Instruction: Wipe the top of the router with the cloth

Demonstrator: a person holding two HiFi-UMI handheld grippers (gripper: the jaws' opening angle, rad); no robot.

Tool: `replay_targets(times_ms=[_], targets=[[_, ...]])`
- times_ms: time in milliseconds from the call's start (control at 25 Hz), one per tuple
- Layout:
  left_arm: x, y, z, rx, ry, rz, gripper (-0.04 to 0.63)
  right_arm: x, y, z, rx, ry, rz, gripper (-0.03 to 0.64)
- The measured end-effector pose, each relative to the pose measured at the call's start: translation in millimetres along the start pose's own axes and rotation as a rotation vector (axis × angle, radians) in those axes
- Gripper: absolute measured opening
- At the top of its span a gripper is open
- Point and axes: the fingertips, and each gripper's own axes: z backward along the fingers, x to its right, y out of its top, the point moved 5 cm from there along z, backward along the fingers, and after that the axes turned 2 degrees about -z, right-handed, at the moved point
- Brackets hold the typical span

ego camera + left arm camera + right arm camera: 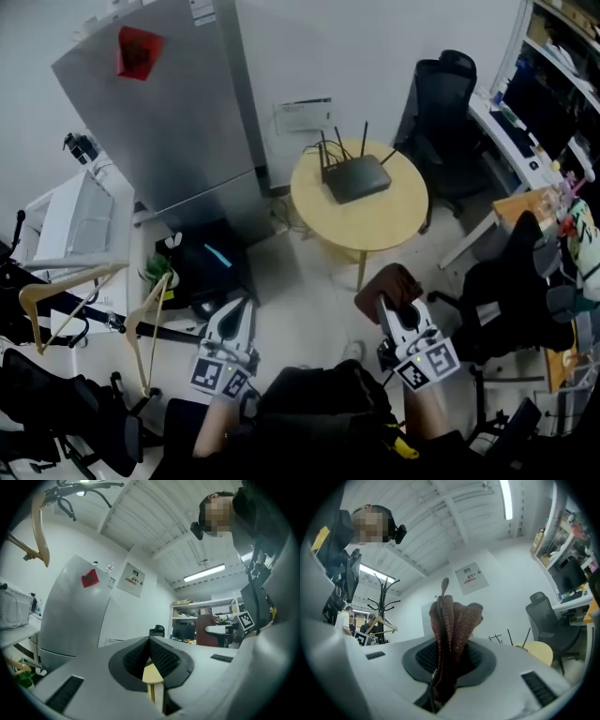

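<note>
A black router [355,177] with several upright antennas lies on a round pale-wood table [394,217] in the head view. Both grippers are held low near my body, well short of that table. My right gripper [388,307] is shut on a brown cloth [386,284], which bunches up above the jaws. In the right gripper view the cloth [453,620] stands clamped between the jaws, with the table [538,651] and the router's antennas [508,637] far off at right. My left gripper [235,312] [150,645] is shut with nothing in it.
A tall grey cabinet [173,108] with a red sticker stands left of the table. A black office chair [444,98] is behind the table and another [511,295] sits at my right. Wooden hangers [66,300] hang at left. A dark bag [211,267] lies on the floor.
</note>
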Motion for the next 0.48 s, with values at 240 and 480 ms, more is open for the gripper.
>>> replay_targets(times_ms=[240, 480], targets=[[3.7, -2.2, -45.6, -0.004, -0.001, -0.018, -0.002, 40.4, 13.0, -18.1, 0.032, 0.016, -0.003, 0.071], [25.8, 4.0, -120.5, 0.019, 0.018, -0.051, -0.002, 113.8, 36.1, -29.5, 0.054, 0.028, 0.011, 0.069]])
